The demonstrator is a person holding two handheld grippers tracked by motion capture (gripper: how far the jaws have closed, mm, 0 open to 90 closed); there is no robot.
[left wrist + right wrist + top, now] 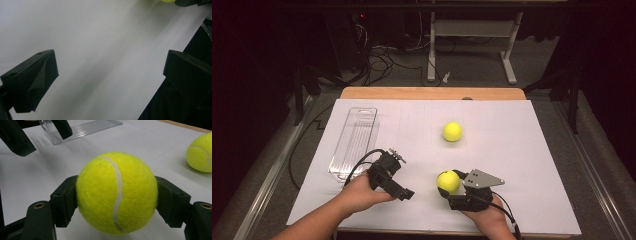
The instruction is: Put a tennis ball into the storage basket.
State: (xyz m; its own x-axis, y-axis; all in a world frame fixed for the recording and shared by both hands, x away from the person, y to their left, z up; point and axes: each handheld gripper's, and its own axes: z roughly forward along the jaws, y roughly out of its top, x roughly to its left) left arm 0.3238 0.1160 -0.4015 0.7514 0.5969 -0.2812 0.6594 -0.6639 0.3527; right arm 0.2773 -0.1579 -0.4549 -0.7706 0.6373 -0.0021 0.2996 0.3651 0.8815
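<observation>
Paper-covered table (512, 165), dark room

Held tennis ball (117, 192): bright yellow felt, white curved seam facing the right gripper view, running top to bottom. Clamped on both sides between black jaws, near the front edge of the white sheet. Second tennis ball (452, 131): same yellow, lying free on the sheet farther back, well apart.
</observation>
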